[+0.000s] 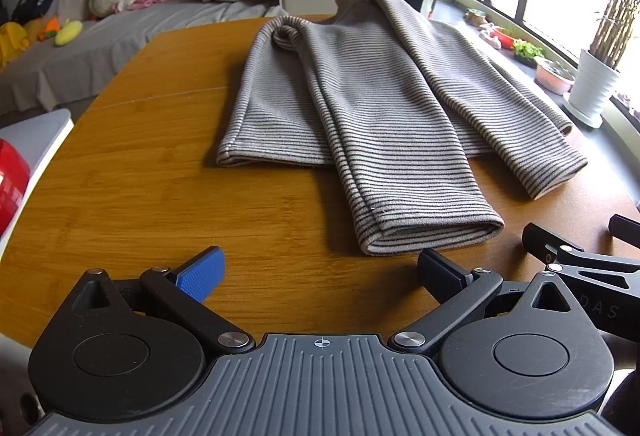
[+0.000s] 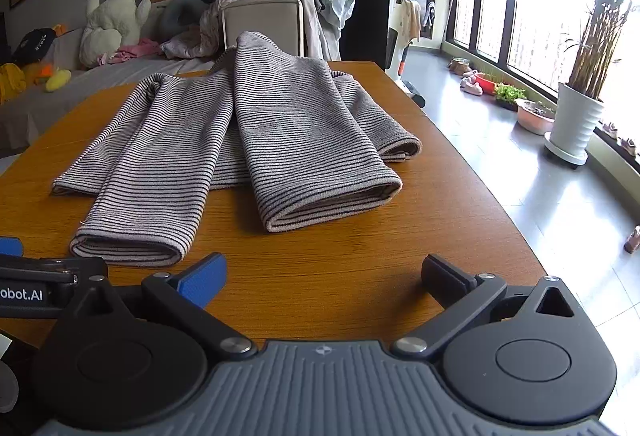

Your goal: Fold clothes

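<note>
The only readable writing sits on the hand-held grippers themselves: in the right wrist view the side of the left hand-held gripper [image 2: 24, 268] shows white letters "obot.AI", cut off at the frame edge, and in the left wrist view the body of the right hand-held gripper [image 1: 576, 240] carries faint letters "DAS".

The left hand-held gripper [image 1: 320, 272] is spread wide, one finger faced with a blue textured pad [image 1: 202, 274], the other black; nothing lies between them and they touch nothing. The right hand-held gripper [image 2: 324, 276] is spread just as wide, also empty, hovering above bare wood near the surface's near edge.

The striped sweater [image 1: 360, 104] lies on the wooden surface [image 1: 132, 176], its collar towards the far edge and both sleeves folded over the body, cuffs pointing towards the near edge. In the right wrist view the striped sweater [image 2: 248, 132] has its two cuffs just ahead of the grippers, apart from both. Neither gripper touches the cloth.
</note>
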A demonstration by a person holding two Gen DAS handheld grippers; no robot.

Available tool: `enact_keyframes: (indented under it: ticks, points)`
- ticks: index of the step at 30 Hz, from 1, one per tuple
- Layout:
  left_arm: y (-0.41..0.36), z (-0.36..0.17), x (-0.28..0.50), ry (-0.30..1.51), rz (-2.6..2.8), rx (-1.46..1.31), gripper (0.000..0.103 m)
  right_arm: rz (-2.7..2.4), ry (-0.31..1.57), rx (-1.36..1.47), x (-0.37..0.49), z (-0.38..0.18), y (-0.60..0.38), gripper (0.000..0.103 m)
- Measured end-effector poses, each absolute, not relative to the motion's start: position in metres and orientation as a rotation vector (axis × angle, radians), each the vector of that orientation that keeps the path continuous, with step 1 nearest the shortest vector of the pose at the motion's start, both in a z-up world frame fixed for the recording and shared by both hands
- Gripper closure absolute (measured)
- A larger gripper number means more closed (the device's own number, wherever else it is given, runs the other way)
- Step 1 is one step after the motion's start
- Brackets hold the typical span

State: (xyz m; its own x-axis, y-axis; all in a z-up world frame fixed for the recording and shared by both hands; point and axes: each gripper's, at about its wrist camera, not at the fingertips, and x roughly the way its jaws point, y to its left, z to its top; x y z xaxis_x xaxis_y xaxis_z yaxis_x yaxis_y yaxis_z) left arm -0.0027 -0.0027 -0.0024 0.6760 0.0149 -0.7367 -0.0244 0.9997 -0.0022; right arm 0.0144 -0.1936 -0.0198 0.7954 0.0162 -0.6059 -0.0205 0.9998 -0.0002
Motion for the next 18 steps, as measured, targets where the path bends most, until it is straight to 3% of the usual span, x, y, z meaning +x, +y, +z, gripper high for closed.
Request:
enact_keyframes:
  ticks: [18]
  points:
    - [-0.0028, -0.0025, -0.0025, 0.829, 0.019, -0.012, 0.0, 0.001, 0.622, 0.004, 0.0115, -0.0253, -0.1923, 0.0]
